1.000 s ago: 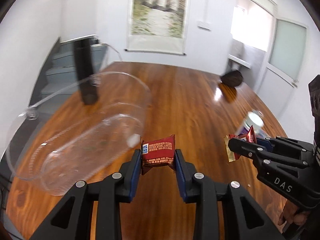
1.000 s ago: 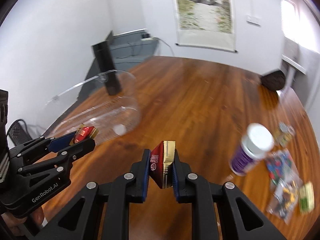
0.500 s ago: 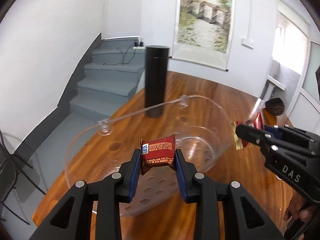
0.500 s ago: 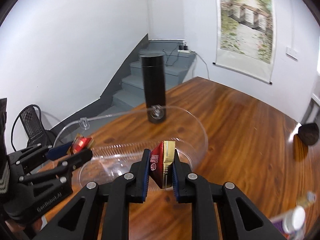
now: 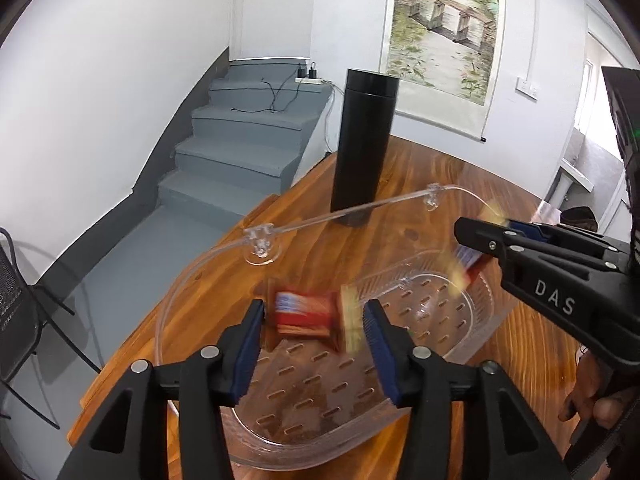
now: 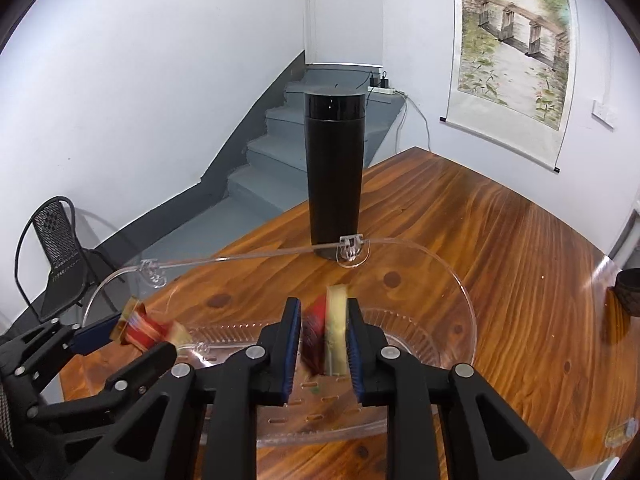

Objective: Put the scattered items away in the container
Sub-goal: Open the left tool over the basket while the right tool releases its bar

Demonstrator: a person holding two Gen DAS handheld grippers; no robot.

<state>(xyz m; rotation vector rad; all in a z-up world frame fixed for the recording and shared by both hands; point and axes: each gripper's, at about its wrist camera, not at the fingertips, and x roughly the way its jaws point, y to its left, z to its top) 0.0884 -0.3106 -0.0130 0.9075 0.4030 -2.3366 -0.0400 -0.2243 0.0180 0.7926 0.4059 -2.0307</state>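
Observation:
A clear plastic basket [image 5: 476, 320] with a thin handle sits on the wooden table [image 5: 460, 184]; it also shows in the right wrist view [image 6: 460, 344]. My left gripper [image 5: 314, 326] is open over the basket, and a blurred red snack packet [image 5: 304, 314] is dropping from between its pads. My right gripper [image 6: 324, 332] is open over the basket, and a blurred red and gold packet [image 6: 326, 330] is slipping down between its pads. The right gripper appears in the left wrist view [image 5: 486, 236], the left gripper in the right wrist view [image 6: 132, 338].
A tall black flask [image 5: 364, 144] stands just behind the basket handle, also seen in the right wrist view [image 6: 334, 168]. Grey stairs [image 5: 236, 144] and a black chair [image 6: 56, 248] lie beyond the table's left edge. A dark object [image 6: 628, 292] sits at far right.
Both grippers moved over the basket and opened. The two packets, gripped firmly before, are now loose and falling, blurred by motion.

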